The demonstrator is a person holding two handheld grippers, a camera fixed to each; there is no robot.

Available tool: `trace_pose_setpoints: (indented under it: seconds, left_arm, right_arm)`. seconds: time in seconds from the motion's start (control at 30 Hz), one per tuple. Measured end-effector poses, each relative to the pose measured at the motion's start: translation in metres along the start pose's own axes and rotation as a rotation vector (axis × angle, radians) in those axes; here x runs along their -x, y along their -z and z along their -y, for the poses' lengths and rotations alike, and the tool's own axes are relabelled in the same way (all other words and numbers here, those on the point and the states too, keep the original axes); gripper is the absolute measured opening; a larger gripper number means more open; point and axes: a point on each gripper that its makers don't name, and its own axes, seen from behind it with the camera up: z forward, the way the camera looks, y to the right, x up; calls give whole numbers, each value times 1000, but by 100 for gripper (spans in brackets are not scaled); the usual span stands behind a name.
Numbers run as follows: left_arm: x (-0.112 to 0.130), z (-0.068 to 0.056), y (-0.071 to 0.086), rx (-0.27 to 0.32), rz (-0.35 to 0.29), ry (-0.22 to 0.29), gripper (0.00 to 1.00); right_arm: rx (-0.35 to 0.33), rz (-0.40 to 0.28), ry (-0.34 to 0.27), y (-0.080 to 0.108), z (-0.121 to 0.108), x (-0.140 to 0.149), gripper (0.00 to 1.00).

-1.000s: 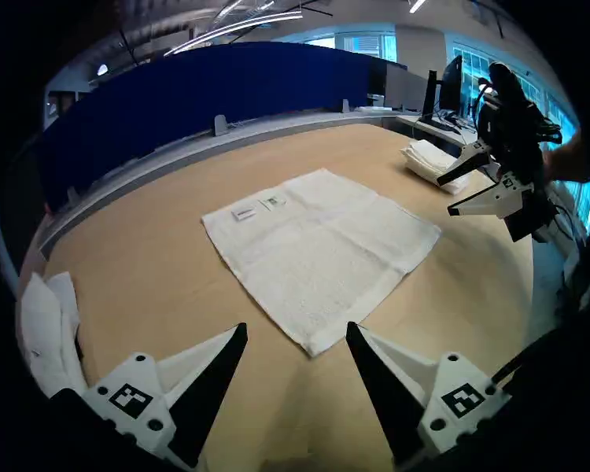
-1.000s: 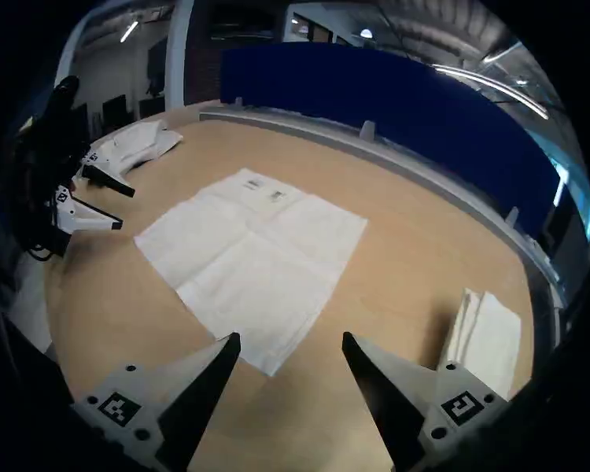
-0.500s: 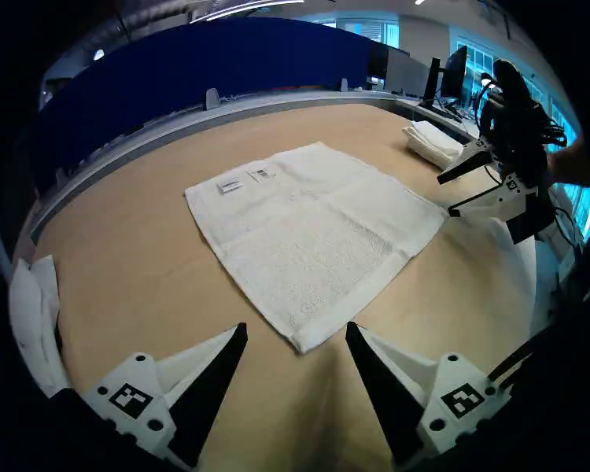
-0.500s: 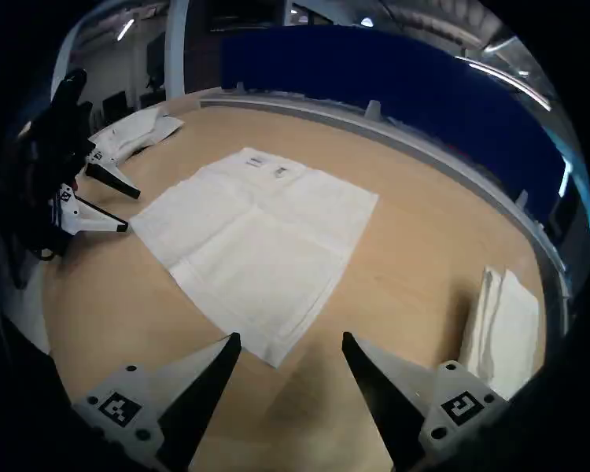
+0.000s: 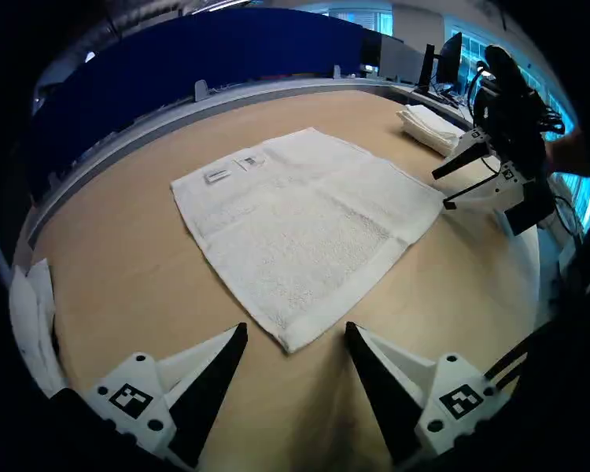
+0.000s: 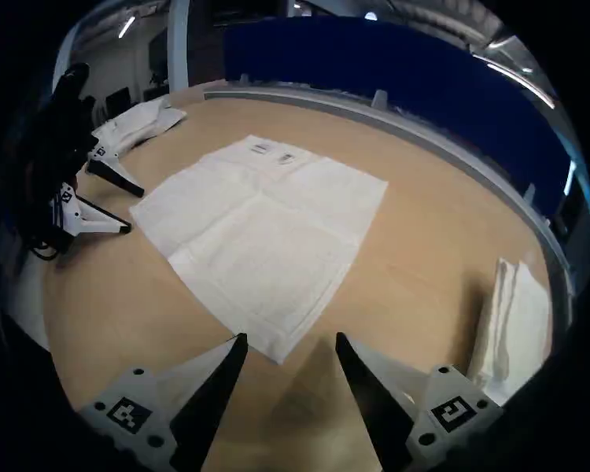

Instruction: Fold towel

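The white square terry towel (image 5: 303, 220) is laid flat in the middle of the light wooden tabletop (image 5: 122, 259), its labelled side towards the far edge. Over the last second it has been closed in on: one near corner is now seen between the spread fingers of the left gripper (image 5: 295, 329), another between those of the right gripper (image 6: 289, 338), whose gap has been narrowed slightly. Nothing is gripped yet; corner pinches are judged imminent. At the tabletop's side edges, folded white towel stacks (image 5: 429, 126) are kept
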Motion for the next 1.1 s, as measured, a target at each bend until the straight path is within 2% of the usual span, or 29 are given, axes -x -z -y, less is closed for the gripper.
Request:
trace_pose_setpoints:
  seconds: [0.2,0.4,0.6,0.73,0.8,0.93,1.07,1.1]
  left_arm:
    - [-1,-1,0,-2,8,3,89]
    - [-1,-3,0,1,21,-3,80]
    - [-2,-4,0,4,30,-4,77]
    - [-1,-3,1,6,37,-4,66]
    - [-1,-1,1,4,40,0,56]
    - [-1,3,1,-4,45,5,45]
    - [-1,7,0,-13,51,4,24]
    - [-1,7,0,-16,52,4,21]
  right_arm:
    - [-13,9,-5,-2,3,4,75]
    - [-25,15,-13,-3,5,5,67]
    - [-35,19,-14,-2,9,5,56]
    - [-35,21,-21,-2,10,5,48]
    - [-32,22,-25,-2,9,5,39]
    - [-26,30,-35,-2,8,6,25]
    - [-25,37,-45,-4,8,6,22]
    - [-27,37,-46,-4,9,6,21]
